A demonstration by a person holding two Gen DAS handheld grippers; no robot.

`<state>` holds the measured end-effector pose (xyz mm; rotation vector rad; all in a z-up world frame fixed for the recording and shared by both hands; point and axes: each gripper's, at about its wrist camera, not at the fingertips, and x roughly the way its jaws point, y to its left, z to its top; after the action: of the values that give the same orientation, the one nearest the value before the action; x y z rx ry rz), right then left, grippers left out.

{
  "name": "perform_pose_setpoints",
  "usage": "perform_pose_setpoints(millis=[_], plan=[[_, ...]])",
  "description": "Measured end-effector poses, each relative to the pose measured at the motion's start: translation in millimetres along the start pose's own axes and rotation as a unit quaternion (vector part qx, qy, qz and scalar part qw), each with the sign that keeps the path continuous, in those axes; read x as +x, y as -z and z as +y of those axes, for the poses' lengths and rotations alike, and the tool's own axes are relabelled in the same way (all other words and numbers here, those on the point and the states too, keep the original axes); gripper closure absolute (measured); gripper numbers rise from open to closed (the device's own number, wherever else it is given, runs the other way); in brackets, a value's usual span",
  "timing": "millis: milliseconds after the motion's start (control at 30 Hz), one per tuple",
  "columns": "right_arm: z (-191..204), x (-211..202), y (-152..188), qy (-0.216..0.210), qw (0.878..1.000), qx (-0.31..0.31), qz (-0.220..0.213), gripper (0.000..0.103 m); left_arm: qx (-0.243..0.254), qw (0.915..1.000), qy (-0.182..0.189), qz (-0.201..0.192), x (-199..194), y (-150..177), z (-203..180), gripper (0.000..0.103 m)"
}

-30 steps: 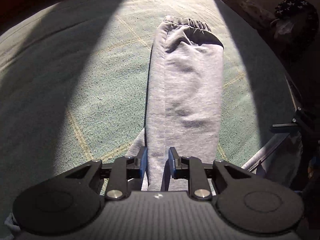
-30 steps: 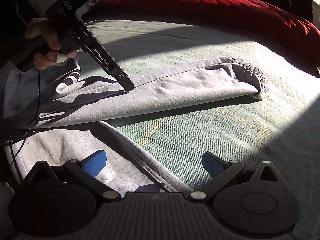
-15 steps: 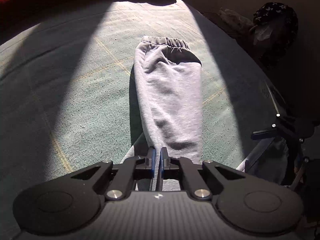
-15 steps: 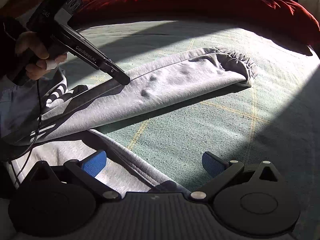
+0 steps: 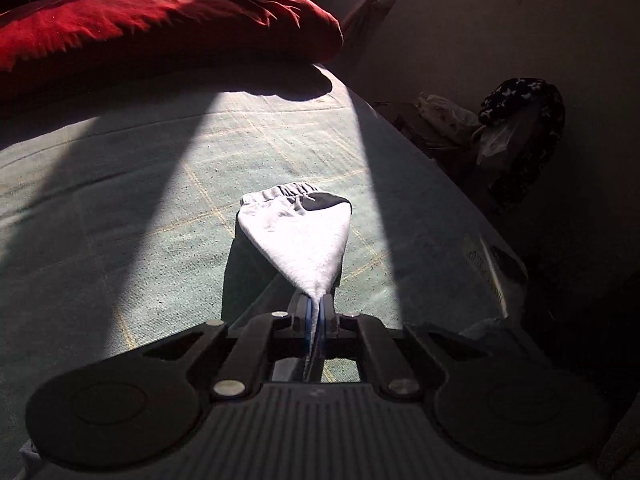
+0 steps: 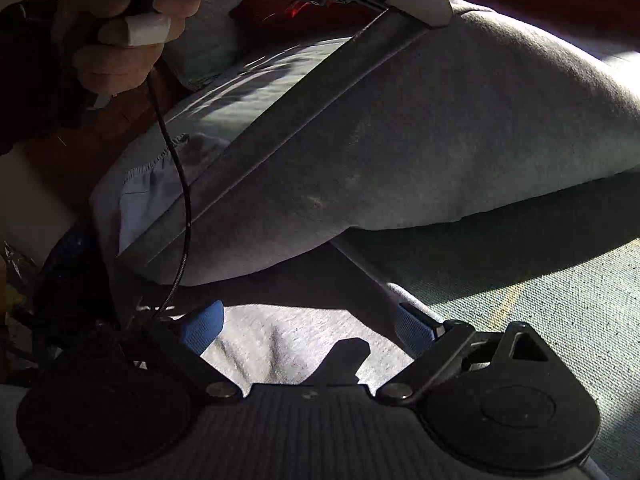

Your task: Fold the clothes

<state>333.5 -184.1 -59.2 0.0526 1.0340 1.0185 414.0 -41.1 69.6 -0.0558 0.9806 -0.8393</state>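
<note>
Grey sweatpants lie on a green bedspread [image 5: 140, 208]. My left gripper [image 5: 316, 304] is shut on a pinch of one pant leg [image 5: 304, 240] and holds it up, so the cloth fans out to the elastic cuff [image 5: 294, 191] still on the bed. In the right wrist view this raised leg [image 6: 420, 132] hangs like a tent from the left gripper [image 6: 420, 10], which a hand [image 6: 120, 40] holds. My right gripper [image 6: 306, 330] sits low under it with its blue pads [image 6: 202, 326] wide apart, its jaws closing. Sunlit grey cloth [image 6: 296, 340] lies between them, unpressed.
A red pillow [image 5: 140, 28] lies across the far end of the bed. Beyond the bed's right edge, in shadow, are a dark patterned bag [image 5: 524, 120] and some clutter. A black cable [image 6: 180, 200] hangs from the left gripper's handle. The waistband [image 6: 140, 176] lies at left.
My left gripper closed on the pant leg and rose, pulling it up into a tent. My right gripper moved in low towards the cloth beneath the raised leg.
</note>
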Motion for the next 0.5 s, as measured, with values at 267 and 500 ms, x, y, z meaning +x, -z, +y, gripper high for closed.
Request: perform_pose_setpoints(millis=[267,500], plan=[[-34.3,-1.1,0.9,0.075,0.996,0.038,-0.025,0.010,0.005,0.9998,0.017,-0.001,-6.5,6.5,-10.4,0.102],[-43.0,-57.1,27.2,0.163,0.984,0.071,-0.002,0.010,0.018,0.9985,0.047,0.018,12.3,22.4,-25.7,0.101]])
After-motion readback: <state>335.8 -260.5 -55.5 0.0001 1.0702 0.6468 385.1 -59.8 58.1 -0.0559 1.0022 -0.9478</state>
